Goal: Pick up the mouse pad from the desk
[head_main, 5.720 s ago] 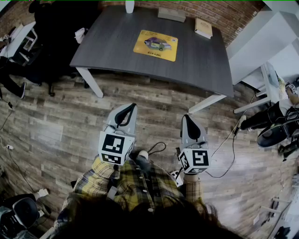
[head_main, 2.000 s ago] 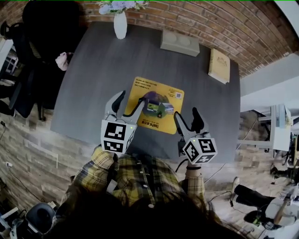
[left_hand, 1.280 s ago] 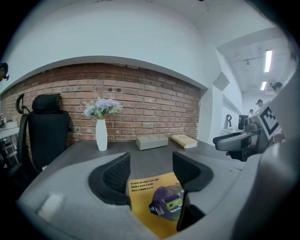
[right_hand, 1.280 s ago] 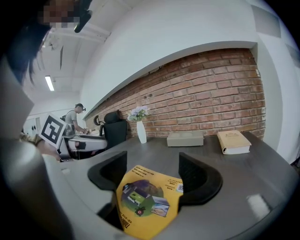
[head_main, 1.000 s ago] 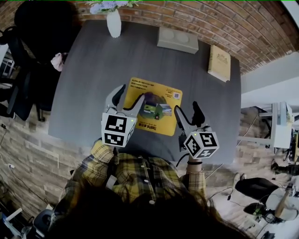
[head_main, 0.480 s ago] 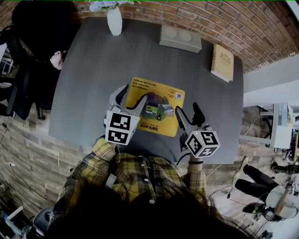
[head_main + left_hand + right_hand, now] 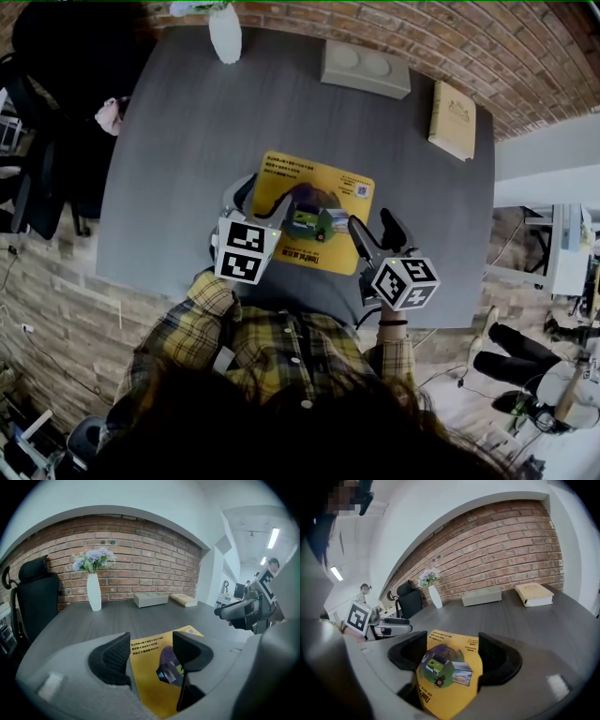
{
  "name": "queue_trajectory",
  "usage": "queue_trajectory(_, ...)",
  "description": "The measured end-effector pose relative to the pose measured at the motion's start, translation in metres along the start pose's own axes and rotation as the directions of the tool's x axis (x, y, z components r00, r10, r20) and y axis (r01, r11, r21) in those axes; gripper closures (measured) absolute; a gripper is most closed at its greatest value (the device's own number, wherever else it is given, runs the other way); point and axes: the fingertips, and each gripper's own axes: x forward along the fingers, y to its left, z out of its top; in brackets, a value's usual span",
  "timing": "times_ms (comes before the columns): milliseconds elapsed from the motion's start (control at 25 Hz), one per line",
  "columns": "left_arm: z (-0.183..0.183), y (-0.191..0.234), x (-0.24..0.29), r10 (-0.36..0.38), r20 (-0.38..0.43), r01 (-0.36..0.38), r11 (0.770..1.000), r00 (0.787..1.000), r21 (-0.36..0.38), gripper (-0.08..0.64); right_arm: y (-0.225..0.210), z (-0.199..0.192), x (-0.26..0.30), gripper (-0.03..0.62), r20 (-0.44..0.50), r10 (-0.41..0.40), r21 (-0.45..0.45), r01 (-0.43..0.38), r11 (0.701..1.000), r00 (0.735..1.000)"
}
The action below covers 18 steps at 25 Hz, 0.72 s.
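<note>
The yellow rectangular mouse pad (image 7: 323,192), printed with a dark round picture and lines of small text, is lying flat on the dark grey counter (image 7: 187,141), and both grippers are hovering at its near side. The left gripper (image 7: 261,202) is holding its jaws spread wide; in the left gripper view the pad's left portion is showing in the gap between them, just below and beyond the tips, and nothing is being pinched. The right gripper (image 7: 377,232) is likewise keeping its jaws wide apart, with the pad's near right corner showing between them in the right gripper view; whether either jaw is touching the pad cannot be told. Each gripper is showing up off to the side of the other's jaws, level with them. Well beyond the left jaws and off to their left, a white vase (image 7: 93,591) is standing upright on the counter and holding pale purple flowers (image 7: 93,559). Straight ahead of both pairs of jaws, at the counter's far edge, a grey rectangular box (image 7: 366,67) is sitting closed, so its contents are not showing. A tan book (image 7: 453,120) is lying flat to the right of that box. A red brick wall (image 7: 501,545) is rising behind the counter, and a black office chair (image 7: 35,597) is standing far left of the left jaws.
</note>
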Motion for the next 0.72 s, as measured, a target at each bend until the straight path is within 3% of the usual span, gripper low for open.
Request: queue_trajectory(720, -0.08, 0.015, 0.037, 0.015, -0.192, -0.016, 1.0, 0.981, -0.002, 0.281, -0.027, -0.057, 0.022, 0.27, -0.157, 0.012, 0.122, 0.007, 0.992, 0.987)
